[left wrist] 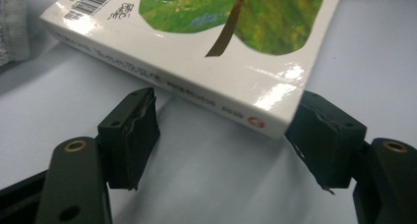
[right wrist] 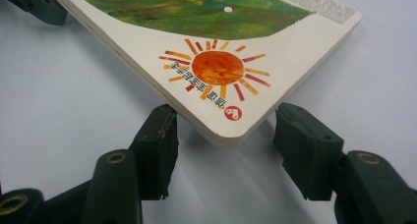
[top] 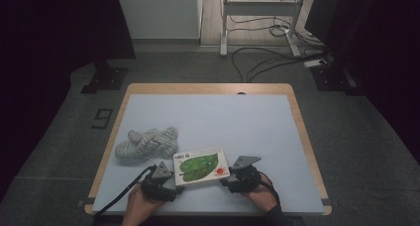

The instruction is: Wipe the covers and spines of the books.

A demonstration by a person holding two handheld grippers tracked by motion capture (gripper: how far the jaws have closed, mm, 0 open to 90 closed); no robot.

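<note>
Left tongs [left wrist: 223, 135] and right tongs [right wrist: 223, 145] both released, each straddling a near corner of the book [top: 200, 166], flat on the desk [top: 257, 122]. Risk: corner-only pinch, glossy cover slips or book pivots toward the cloth [top: 147, 143].

I'm working in what looks like a lab: a lone table [top: 302, 132] on grey carpet, loose cables [top: 267, 57] and a metal stand frame [top: 260, 10] at the far side.

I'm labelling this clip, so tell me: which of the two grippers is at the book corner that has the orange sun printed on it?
The right gripper. Its open jaws flank the book's sun corner, while the left gripper sits at the spine corner.
</note>
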